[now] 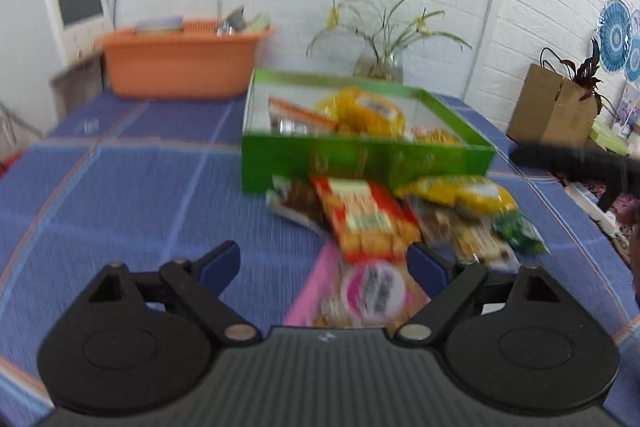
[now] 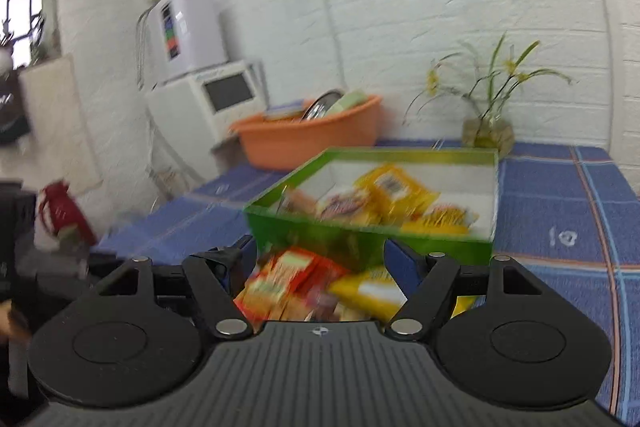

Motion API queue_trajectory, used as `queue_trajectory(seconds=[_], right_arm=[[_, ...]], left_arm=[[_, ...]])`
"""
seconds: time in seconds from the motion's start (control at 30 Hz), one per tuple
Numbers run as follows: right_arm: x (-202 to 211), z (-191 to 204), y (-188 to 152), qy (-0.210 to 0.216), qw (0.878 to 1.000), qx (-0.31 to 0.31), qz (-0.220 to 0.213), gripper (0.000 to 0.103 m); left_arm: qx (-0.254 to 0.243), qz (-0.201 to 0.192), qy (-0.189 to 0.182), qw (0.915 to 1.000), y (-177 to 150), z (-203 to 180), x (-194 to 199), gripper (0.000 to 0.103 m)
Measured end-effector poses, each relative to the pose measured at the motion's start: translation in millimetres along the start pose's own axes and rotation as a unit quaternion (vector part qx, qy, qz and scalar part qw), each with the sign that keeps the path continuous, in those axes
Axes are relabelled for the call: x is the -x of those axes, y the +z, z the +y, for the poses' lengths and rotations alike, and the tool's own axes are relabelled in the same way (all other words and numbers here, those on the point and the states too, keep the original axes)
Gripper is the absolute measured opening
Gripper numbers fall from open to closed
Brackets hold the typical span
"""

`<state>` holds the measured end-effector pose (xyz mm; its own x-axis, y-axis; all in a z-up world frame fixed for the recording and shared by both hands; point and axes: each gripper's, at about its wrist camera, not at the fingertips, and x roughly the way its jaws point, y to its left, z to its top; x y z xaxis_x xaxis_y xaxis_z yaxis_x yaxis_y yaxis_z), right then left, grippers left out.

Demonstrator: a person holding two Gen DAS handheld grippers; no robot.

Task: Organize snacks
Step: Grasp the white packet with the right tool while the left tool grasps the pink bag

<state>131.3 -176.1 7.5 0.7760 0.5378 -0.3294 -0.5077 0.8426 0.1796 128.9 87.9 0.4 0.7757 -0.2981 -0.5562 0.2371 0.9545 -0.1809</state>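
Observation:
A green box with a white inside stands on the blue checked tablecloth and holds several snack packs, among them a yellow bag. In front of it lies a loose pile: a red-orange cracker pack, a yellow bag, a brown pack and a pink-labelled pack. My left gripper is open, empty, just before the pile. My right gripper is open, empty, over the cracker pack and yellow bag, near the box.
An orange basin with dishes stands at the back left beside a white appliance. A glass vase with a plant stands behind the box. A brown paper bag is at the right. The other gripper's dark finger shows at the right edge.

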Motion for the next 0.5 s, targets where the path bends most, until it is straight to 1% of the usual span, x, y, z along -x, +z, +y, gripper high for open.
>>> queue_trajectory(seconds=[0.1,0.17,0.23,0.3,0.37,0.4,0.47,0.5], right_arm=[[2,14,-34,0.014,0.998,0.035,0.054,0.103],[-5,24,-49,0.008,0.994,0.064,0.092,0.103],[-17,30,-56,-0.007,0.989,0.09,0.12,0.103],[-28,31,-57,-0.019,0.985,0.103,0.137,0.103],[-39,27,-54,-0.019,0.983,0.093,0.157,0.103],[-40,25,-52,-0.018,0.984,0.084,0.155,0.103],[-38,26,-55,-0.018,0.984,0.091,0.154,0.103],[-34,27,-56,-0.019,0.984,0.093,0.15,0.103]], left_arm=[[0.041,0.023,-0.016,0.9987,-13,8,2,0.089],[0.062,0.036,-0.024,0.9971,-17,11,2,0.089],[0.077,0.045,-0.03,0.9956,-20,12,3,0.089],[0.082,0.054,-0.035,0.9945,-20,11,2,0.089],[0.092,0.061,-0.039,0.9931,-19,10,-2,0.089],[0.101,0.066,-0.04,0.9918,-19,10,-5,0.089],[0.123,0.084,-0.044,0.9878,-19,11,-14,0.089],[0.126,0.082,-0.044,0.9876,-18,10,-16,0.09]])
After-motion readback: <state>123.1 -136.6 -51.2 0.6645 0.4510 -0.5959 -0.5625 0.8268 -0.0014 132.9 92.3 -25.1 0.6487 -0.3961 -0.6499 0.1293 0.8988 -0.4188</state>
